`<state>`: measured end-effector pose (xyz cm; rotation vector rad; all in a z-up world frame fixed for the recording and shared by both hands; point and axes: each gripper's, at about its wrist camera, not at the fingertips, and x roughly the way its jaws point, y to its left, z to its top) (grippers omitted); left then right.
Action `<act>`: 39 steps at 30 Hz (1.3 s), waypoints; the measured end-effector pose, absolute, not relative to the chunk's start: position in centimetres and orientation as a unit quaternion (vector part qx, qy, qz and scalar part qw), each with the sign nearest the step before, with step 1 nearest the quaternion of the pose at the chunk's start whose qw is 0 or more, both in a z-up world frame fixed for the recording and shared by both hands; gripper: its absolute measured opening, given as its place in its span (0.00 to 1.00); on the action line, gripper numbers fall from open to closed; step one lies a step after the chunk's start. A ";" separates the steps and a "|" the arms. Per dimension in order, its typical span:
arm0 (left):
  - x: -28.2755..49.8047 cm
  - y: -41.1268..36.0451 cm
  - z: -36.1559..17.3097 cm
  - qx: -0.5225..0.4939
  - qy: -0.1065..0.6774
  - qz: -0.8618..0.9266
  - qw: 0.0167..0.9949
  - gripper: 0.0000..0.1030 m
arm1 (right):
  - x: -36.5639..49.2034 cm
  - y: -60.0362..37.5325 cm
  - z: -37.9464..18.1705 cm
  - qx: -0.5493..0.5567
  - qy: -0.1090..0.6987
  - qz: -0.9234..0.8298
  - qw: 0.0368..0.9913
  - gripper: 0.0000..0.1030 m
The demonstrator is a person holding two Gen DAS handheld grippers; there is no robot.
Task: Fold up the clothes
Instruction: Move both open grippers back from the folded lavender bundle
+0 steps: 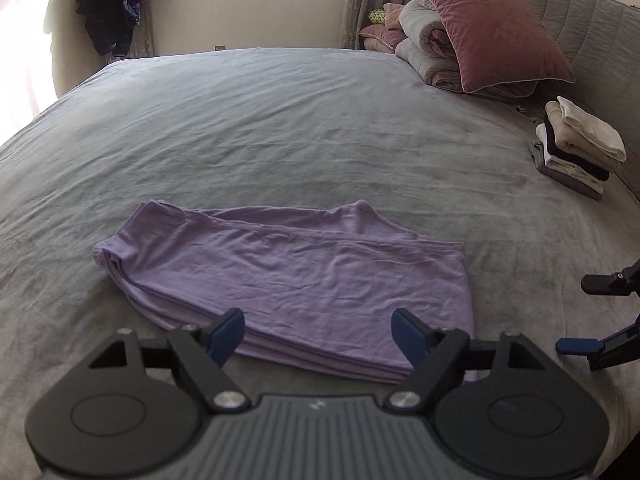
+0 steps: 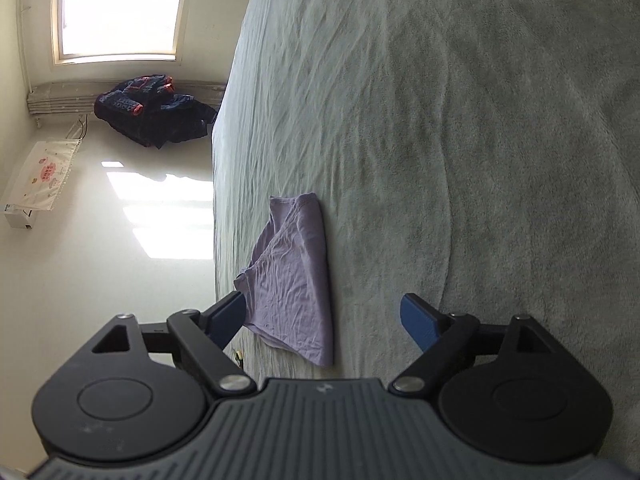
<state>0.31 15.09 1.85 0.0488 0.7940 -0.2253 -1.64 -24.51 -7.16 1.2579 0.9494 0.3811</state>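
Lilac garment (image 1: 288, 280); folded stack (image 1: 576, 148) left-view only.

Right hand-held gripper (image 2: 320, 322), jaws spread wide, nothing between the blue pads (image 2: 418, 326). View rolled sideways: grey bed (image 2: 460, 120) fills the right of frame, wall and bright window (image 2: 120, 8) on the left. Folded lilac garment (image 2: 294, 284) lies flat on the bed near its edge, just ahead of the left pad; contact unclear. Dark clothing with red trim (image 2: 152, 114) hangs by the window. Sun patch on wall.
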 end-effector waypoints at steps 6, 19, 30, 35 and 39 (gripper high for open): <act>-1.5 11.1 0.0 0.043 0.384 -0.151 0.910 0.82 | -2.1 -25.2 -6.9 0.554 0.430 0.179 0.690 0.85; -6.3 4.6 -2.8 0.065 0.325 -0.148 0.932 0.85 | -1.6 -25.7 -7.3 0.542 0.441 0.197 0.688 0.85; -10.5 -0.5 -6.8 0.103 0.290 -0.123 0.944 0.87 | -1.0 -27.1 -6.6 0.519 0.453 0.198 0.697 0.85; -11.1 0.4 -7.2 0.100 0.268 -0.124 0.950 0.87 | -0.6 -27.3 -7.0 0.514 0.459 0.192 0.699 0.85; -10.7 0.5 -6.8 0.111 0.255 -0.117 0.953 0.82 | 0.0 -27.1 -7.2 0.510 0.463 0.192 0.699 0.85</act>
